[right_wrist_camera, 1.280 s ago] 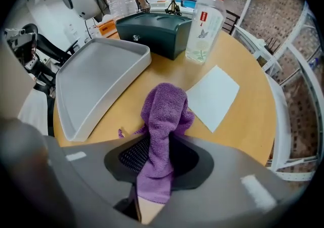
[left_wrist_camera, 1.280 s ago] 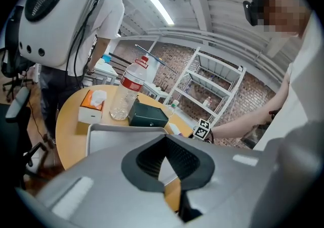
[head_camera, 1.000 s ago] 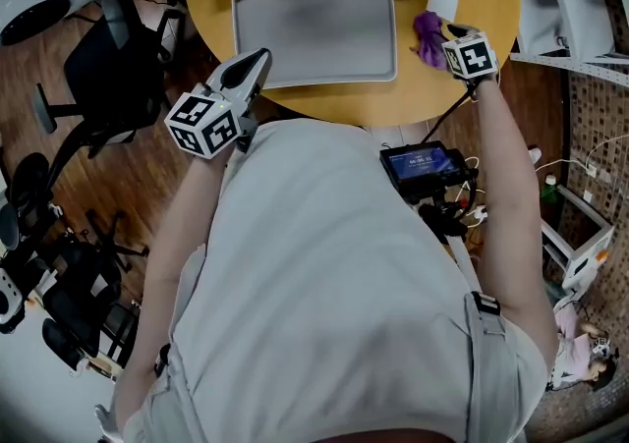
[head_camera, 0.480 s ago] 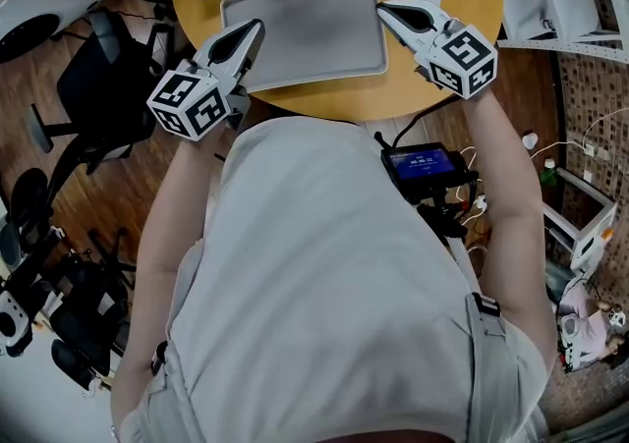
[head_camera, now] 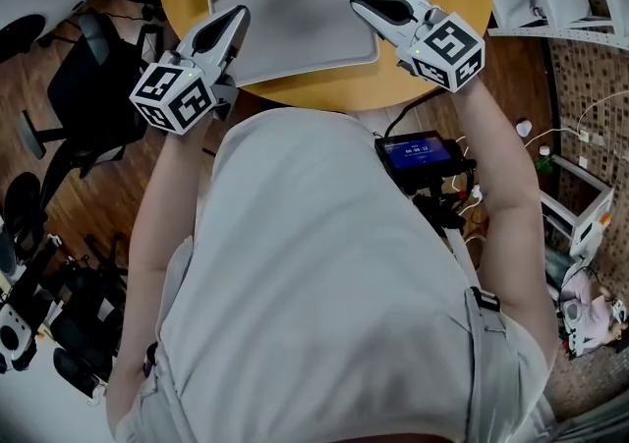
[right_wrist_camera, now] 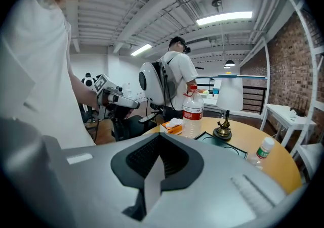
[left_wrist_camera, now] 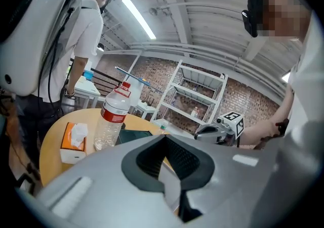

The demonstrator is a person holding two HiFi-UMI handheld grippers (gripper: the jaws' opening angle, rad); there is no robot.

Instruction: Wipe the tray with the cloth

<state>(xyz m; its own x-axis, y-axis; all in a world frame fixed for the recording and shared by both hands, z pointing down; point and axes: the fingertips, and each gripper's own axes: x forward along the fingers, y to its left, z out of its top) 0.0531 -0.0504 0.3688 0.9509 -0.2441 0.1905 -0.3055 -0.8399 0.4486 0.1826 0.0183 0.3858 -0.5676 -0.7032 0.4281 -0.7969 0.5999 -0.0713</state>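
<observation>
Round wooden surface (head_camera: 334,85), its near edge facing me. The tray (head_camera: 295,24) lies flat on it. My left gripper (head_camera: 239,14) is closed and empty over the tray's left rim. My right gripper (head_camera: 360,2) is the same over the right rim, with open tray between them.

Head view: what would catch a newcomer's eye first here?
Two white grippers with marker cubes, both shut and empty, hang above the round table: the left gripper at the left edge of the grey tray, the right gripper at its right edge. The tray lies bare; no cloth shows in any view.
</observation>
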